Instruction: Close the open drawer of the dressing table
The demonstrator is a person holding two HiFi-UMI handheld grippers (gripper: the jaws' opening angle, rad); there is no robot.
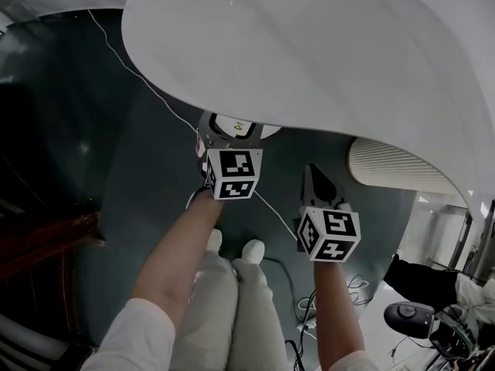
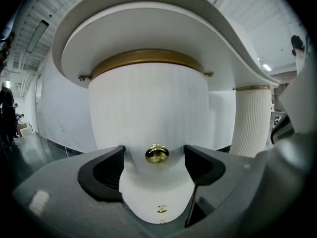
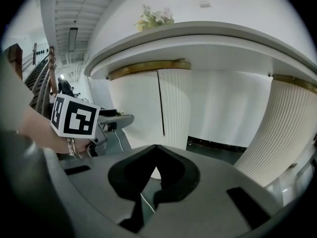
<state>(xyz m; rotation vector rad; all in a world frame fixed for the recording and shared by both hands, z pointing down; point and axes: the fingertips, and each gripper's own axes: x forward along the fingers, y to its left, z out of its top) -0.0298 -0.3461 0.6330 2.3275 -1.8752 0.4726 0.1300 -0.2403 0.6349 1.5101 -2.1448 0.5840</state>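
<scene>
A dark green floor [image 1: 93, 130] lay below the white bench [image 1: 309, 45]. In the head view two tools showed: the left tool [image 1: 224, 141] was tucked under the bench edge, and the right tool [image 1: 315, 178] was held just beside it, clear of the bench. In the left gripper view the jaws stood apart, flanking the single gold knob [image 2: 157, 154] on the rounded white drawer [image 2: 148, 103] without touching it. In the right gripper view the jaws met with nothing between them, and one bunch of flowers [image 3: 154, 17] stood on top.
</scene>
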